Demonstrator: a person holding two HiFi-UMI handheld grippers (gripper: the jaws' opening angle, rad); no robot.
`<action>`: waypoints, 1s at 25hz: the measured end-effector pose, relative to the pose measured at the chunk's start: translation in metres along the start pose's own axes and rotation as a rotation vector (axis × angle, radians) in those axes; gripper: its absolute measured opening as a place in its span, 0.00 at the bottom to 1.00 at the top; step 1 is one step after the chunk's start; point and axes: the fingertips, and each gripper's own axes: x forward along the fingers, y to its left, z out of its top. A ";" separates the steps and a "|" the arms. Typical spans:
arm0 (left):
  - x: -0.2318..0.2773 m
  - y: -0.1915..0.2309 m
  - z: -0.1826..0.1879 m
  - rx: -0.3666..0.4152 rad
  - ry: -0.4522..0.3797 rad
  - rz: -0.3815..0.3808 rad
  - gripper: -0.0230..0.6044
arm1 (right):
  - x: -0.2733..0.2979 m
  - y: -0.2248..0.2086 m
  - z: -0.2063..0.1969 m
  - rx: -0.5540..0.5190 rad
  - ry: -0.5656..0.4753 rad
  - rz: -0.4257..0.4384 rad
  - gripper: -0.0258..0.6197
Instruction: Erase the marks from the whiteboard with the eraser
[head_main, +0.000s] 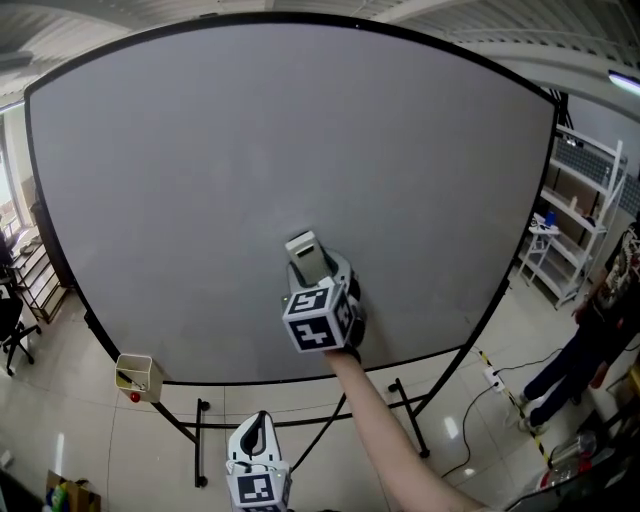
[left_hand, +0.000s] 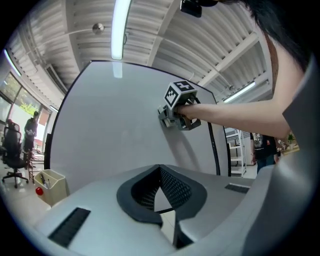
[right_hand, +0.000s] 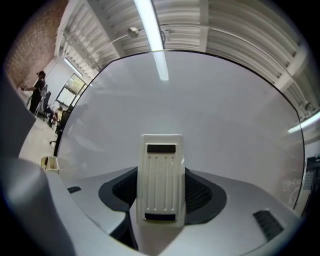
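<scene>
Head view: my right hand-held gripper (head_main: 322, 285) clamps the eraser (right_hand: 160, 177) against the whiteboard (head_main: 250, 150), at 6 o'clock from its middle.
Left hand-held gripper (left_hand: 159, 192): clenched on nothing, low at 6 o'clock.
Wiping well: no marks show; I'd press the pad flat and overlap strokes.
Box (head_main: 137, 373): at the board's 7 o'clock corner, holding one dark stick (head_main: 126, 379), perhaps a marker.

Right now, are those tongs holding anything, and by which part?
The right tongs clamp the white eraser across its two long edges, toward its near end. The left tongs are closed on nothing.
</scene>
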 end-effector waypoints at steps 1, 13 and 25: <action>-0.002 0.002 0.000 -0.003 0.001 0.008 0.04 | 0.003 0.007 -0.003 -0.032 0.005 -0.003 0.45; -0.015 0.018 -0.008 -0.016 0.030 0.070 0.04 | -0.021 -0.148 -0.042 0.187 0.046 -0.109 0.46; -0.021 0.040 -0.017 -0.021 0.054 0.120 0.04 | -0.022 -0.134 -0.047 0.454 -0.040 -0.107 0.45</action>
